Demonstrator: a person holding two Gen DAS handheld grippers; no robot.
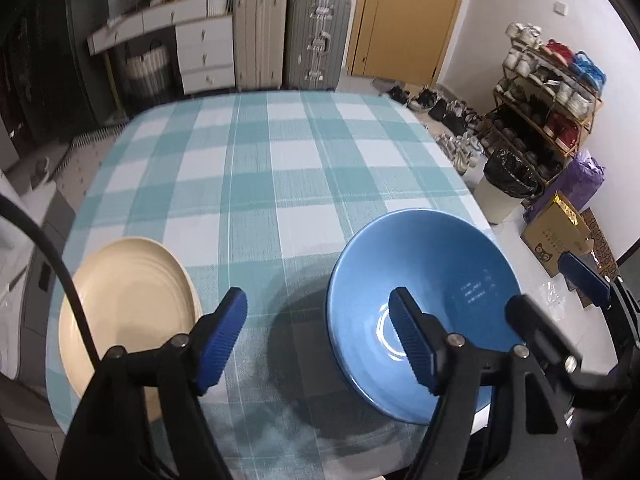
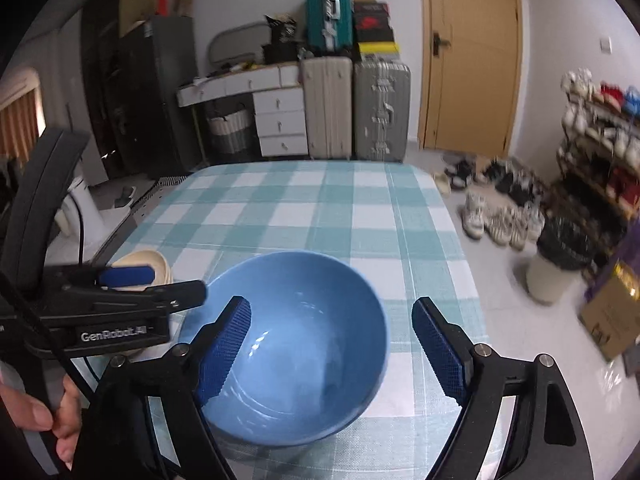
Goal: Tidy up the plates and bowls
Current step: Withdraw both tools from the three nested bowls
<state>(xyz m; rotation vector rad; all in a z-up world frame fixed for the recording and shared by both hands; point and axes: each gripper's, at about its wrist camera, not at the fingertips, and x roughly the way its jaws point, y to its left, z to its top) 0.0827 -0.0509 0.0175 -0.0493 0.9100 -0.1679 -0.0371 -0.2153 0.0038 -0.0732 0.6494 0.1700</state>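
Both grippers, left (image 1: 318,342) and right (image 2: 332,350), gape wide over the blue bowl (image 2: 296,344); the cream plate (image 1: 128,312) sits to its left, seemingly apart.

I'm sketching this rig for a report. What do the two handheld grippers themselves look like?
Both the left gripper and the right gripper have matte black angular linkage arms with silver pivot pins and jaws faced with ribbed blue pads. The left gripper's body carries white "GenRobot.AI" lettering, and a black cable trails from it.
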